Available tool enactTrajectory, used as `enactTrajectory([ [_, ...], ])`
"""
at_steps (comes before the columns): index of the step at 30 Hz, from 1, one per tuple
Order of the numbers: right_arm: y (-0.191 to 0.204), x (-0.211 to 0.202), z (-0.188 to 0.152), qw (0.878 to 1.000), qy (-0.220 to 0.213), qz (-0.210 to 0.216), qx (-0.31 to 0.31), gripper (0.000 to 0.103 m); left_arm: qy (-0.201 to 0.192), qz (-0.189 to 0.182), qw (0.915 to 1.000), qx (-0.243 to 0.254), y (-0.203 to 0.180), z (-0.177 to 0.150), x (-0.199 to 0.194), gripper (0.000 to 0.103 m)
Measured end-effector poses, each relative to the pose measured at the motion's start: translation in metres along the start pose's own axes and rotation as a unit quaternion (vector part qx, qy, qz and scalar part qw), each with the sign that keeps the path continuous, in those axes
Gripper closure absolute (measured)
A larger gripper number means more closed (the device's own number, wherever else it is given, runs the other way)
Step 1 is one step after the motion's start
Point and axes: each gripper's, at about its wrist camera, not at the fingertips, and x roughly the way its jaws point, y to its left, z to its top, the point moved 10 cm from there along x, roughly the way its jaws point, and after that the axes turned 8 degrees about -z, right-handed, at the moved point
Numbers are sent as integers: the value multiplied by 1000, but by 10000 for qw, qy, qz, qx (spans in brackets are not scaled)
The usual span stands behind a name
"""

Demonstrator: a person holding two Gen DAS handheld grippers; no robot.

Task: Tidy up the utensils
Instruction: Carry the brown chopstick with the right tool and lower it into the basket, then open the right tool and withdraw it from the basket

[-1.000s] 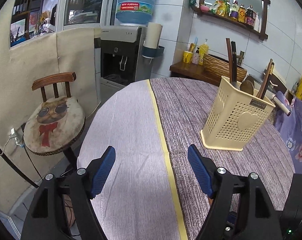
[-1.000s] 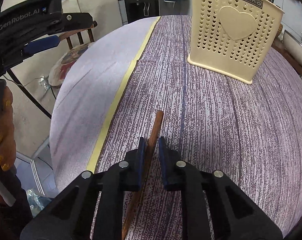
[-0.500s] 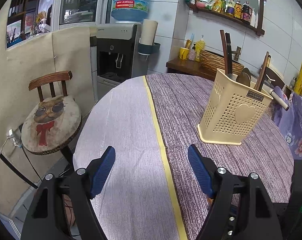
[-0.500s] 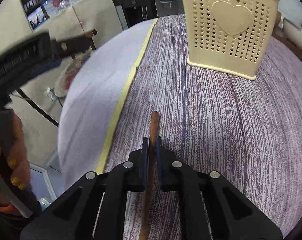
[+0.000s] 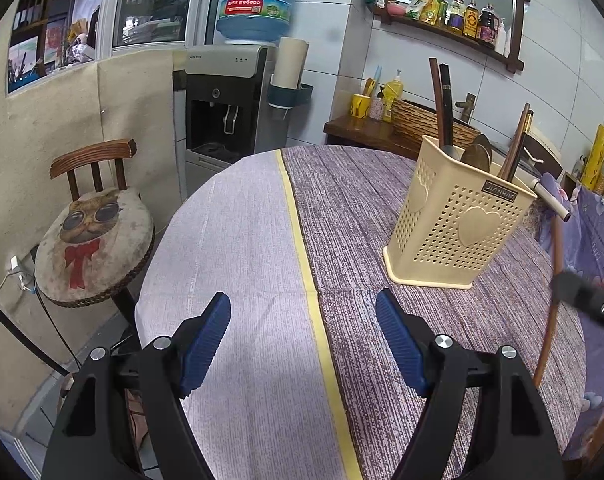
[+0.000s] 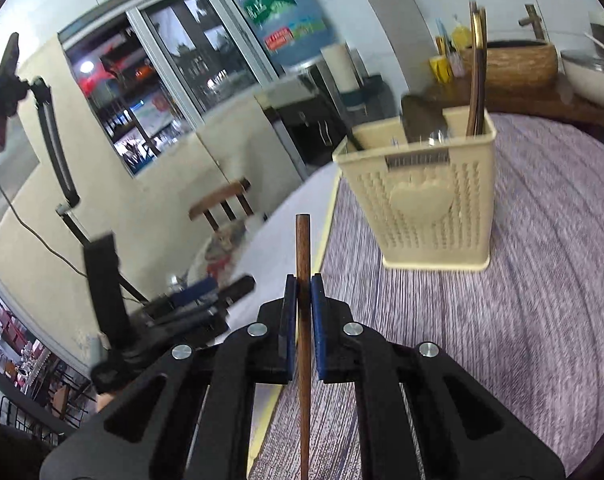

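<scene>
Chopstick [image 6: 303, 320], brown and upright at lower centre of your right wrist view, is pinched between your right gripper [image 6: 300, 298] pads, clear of the table [image 6: 501, 300]. Utensil holder [image 6: 425, 192] stands at upper right. Your left gripper [image 5: 302, 328] gapes wide, holding nothing.

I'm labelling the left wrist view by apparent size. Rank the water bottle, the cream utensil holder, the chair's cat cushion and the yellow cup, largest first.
1. Utensil holder and cat cushion: alike in the picture, not ranked against each other.
2. Water bottle: smaller, but farther off and cut by the frame.
3. Yellow cup: clearly smallest.
</scene>
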Motion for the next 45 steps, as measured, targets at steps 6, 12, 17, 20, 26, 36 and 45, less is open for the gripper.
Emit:
enactTrajectory([
  [6,3,-26,36,9987,-470,39,-178,95,9,-70,10000,64,-9,2,1,29],
  [12,10,-45,86,9943,-946,-115,-469,95,-153,-63,9998,89,-12,15,-6,29],
  [17,23,-57,145,9872,-1312,-358,-834,95,-251,-93,9995,155,-17,24,-9,28],
  [20,27,-61,178,9830,-1461,-522,-977,95,-235,-135,9994,216,-22,24,-7,28],
  [26,23,-58,224,9732,-1731,-977,-1159,95,-164,-224,9993,235,-27,18,-4,28],
  [36,-7,4,200,9732,-1375,-1373,-1229,95,-72,-301,9993,225,-31,9,-1,28],
  [45,-28,57,157,9713,-895,-1665,-1444,95,12,-402,9987,319,-44,0,1,27],
])
